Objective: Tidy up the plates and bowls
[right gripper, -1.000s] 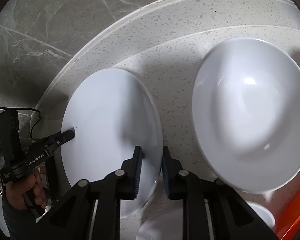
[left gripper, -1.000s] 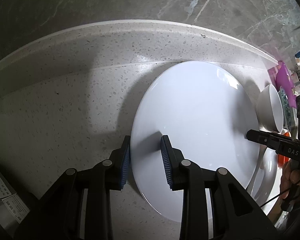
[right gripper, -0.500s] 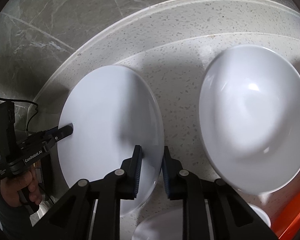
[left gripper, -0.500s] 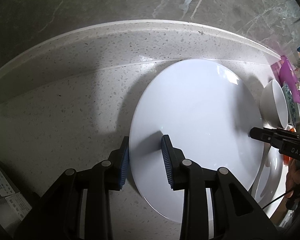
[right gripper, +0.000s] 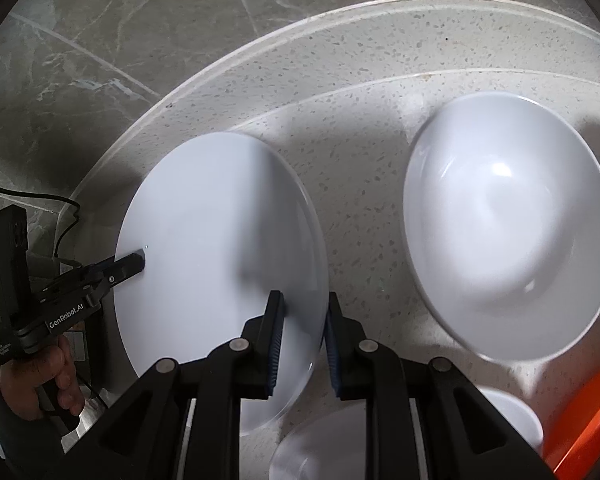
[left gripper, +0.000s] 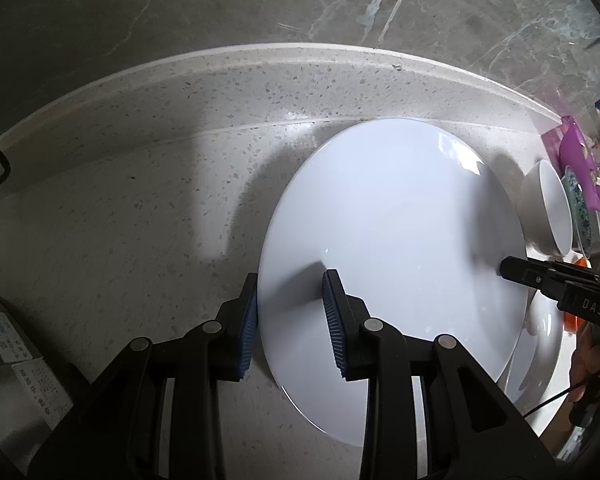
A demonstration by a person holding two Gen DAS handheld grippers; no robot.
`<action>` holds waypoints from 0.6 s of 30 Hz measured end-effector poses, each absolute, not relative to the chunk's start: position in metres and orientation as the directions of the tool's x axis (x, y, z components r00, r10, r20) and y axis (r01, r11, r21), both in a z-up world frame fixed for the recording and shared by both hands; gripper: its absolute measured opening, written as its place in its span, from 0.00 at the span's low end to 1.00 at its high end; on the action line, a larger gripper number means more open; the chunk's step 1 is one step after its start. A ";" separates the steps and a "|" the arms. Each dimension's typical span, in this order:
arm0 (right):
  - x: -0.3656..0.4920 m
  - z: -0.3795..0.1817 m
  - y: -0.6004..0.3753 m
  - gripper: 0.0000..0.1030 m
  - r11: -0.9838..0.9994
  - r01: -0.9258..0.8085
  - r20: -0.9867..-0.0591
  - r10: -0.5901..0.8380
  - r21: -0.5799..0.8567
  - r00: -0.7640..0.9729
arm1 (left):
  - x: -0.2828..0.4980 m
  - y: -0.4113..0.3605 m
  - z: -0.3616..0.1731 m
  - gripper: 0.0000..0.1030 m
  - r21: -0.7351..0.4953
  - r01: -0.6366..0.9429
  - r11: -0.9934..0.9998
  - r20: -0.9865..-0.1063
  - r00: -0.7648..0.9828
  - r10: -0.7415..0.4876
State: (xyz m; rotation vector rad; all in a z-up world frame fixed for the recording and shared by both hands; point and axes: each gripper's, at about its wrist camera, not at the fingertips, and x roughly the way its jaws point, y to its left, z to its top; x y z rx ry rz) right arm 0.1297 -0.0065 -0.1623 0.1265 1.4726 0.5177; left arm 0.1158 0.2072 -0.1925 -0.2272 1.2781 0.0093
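- Your left tongs [left gripper: 290, 320] pinch the near-left rim of the white plate [left gripper: 392, 248], one blue ribbed pad under the edge, one on the top face.
- Your right tongs [right gripper: 302, 344] pinch the opposite rim of the same plate; the pads sit narrow on the thin edge.
- The plate is over the speckled counter [left gripper: 140, 208], near the raised back edge; whether it rests or hangs just above, I cannot tell.
- Plate: round, shallow, glossy glaze, stiff. Judged brittle and slippery; the rim is the only purchase, so keep both grips level.
- The white bowl [right gripper: 508, 240] stands just beside the plate on the right, deep, smooth, glossy. Judged best taken by its wall at the rim.
- Another white dish [right gripper: 380, 440] lies near your right tongs, partly hidden.
- Wall behind: grey veined stone, polished.
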 end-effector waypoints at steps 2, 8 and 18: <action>0.128 -0.159 -0.007 0.21 0.884 -0.254 -0.912 0.410 0.393 0.014 | 0.113 0.206 -0.189 0.28 -0.162 -0.133 0.978 -0.948 0.297 -0.116; 0.119 -0.144 -0.013 0.21 0.882 -0.256 -0.908 0.418 0.397 0.033 | 0.097 0.196 -0.172 0.28 -0.159 -0.128 0.979 -0.943 0.312 -0.112; 0.085 -0.111 -0.036 0.21 0.876 -0.258 -0.896 0.438 0.407 0.072 | 0.044 0.172 -0.140 0.28 -0.163 -0.124 0.979 -0.931 0.347 -0.111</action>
